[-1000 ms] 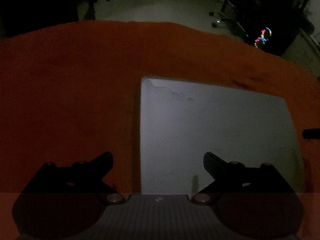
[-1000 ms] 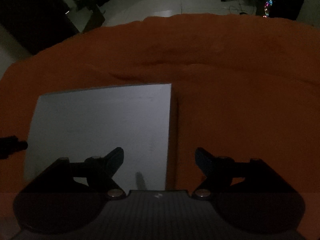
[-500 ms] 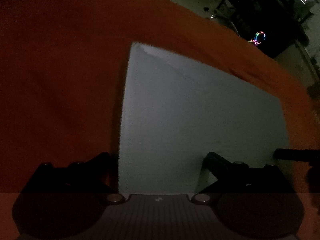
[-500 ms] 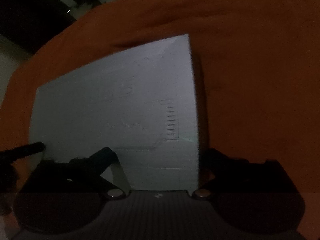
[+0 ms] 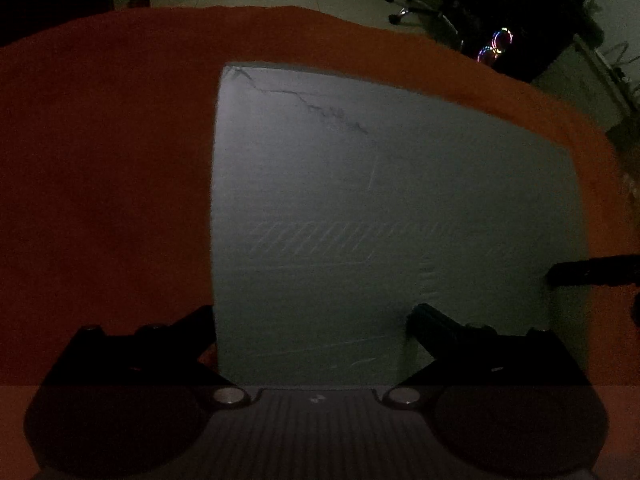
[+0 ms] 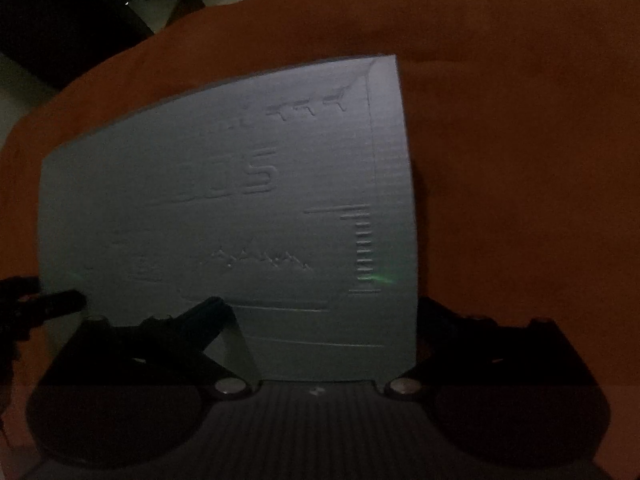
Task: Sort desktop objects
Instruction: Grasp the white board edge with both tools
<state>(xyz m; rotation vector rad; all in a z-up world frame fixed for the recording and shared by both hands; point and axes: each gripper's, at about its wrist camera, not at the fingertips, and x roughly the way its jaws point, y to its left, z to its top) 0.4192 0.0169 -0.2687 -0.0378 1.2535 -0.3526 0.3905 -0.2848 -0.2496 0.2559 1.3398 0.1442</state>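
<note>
Left wrist view, dim light: orange cloth (image 5: 104, 184) covers the table at the left and runs round behind; left gripper (image 5: 312, 316) points steeply down with its jaws spread wide, nothing pinched; its left finger (image 5: 192, 320) sits over the cloth just outside the left edge of a pale grey flat board (image 5: 380, 208), its right finger (image 5: 432, 320) over the board's surface, so the edge lies between them; whether either pad touches, cannot tell; board lies flat on the cloth, a thin dark crack running from its far left corner; at the far right a dark finger of the other gripper (image 5: 592, 268) reaches the board's right edge; wheeled chair base (image 5: 420, 4) and coloured light rings (image 5: 496, 44) on the floor beyond. Right wrist view: left gripper's dark finger (image 6: 60, 300) at the board's (image 6: 224, 200) left edge; embossed marks and a ladder of short bars show on its face; right gripper (image 6: 320, 312) has just been opening and stands wide, straddling the board's right edge, gripping nothing; cloth (image 6: 520, 160) to the right.
</note>
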